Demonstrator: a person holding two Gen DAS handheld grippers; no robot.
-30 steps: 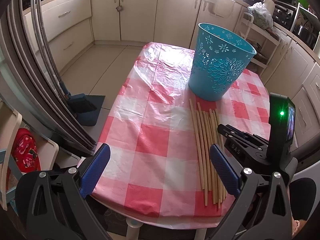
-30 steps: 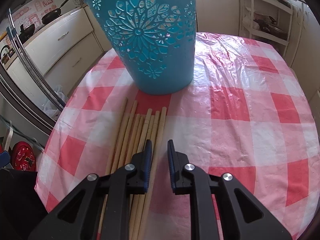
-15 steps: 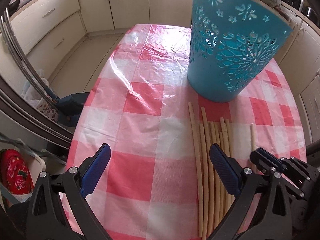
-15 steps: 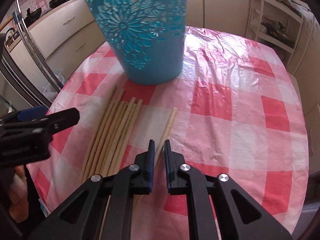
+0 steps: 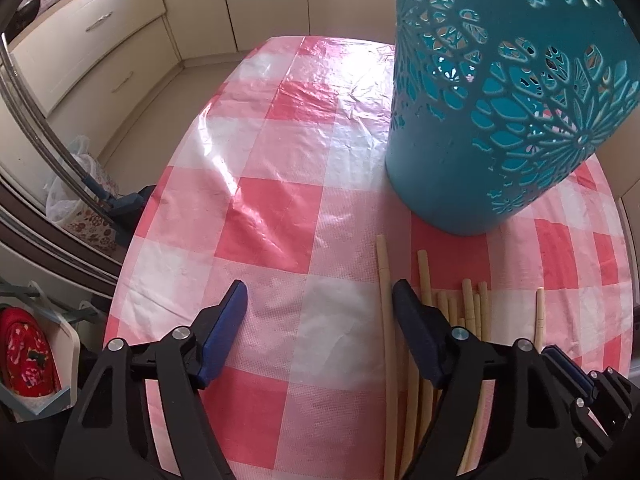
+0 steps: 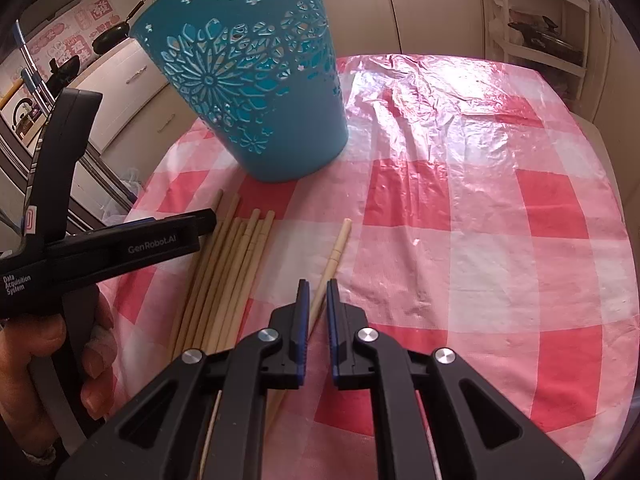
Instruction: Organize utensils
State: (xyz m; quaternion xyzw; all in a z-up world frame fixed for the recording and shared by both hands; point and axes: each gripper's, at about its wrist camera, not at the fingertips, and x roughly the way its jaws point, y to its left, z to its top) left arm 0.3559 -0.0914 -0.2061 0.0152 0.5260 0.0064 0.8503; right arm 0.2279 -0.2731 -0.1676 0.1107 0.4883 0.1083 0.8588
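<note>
A pale wooden chopstick (image 6: 340, 240) lies apart from the rest, and my right gripper (image 6: 316, 284) is shut on its lower part. Several more chopsticks (image 6: 232, 264) lie side by side to its left on the red-and-white checked tablecloth (image 6: 480, 240). A blue cut-out basket (image 6: 256, 92) stands upright just beyond them. My left gripper (image 5: 320, 300) hangs low over the cloth with its jaws closing. The leftmost chopstick (image 5: 382, 276) runs between its fingers, close beside the right finger (image 5: 404, 300), with no pad pressing on it. The basket (image 5: 500, 100) rises just ahead.
The table's left edge (image 5: 132, 248) drops to the floor, with a bag (image 5: 76, 200) and a dark frame beside it. Cream cabinets (image 5: 92, 40) line the far wall. A hand (image 6: 44, 340) holds the left gripper. A white shelf (image 6: 536, 20) stands beyond the table.
My left gripper moved forward and down towards the basket, and its jaws narrowed. My right gripper shut on one chopstick and drew it to the right, away from the bundle.
</note>
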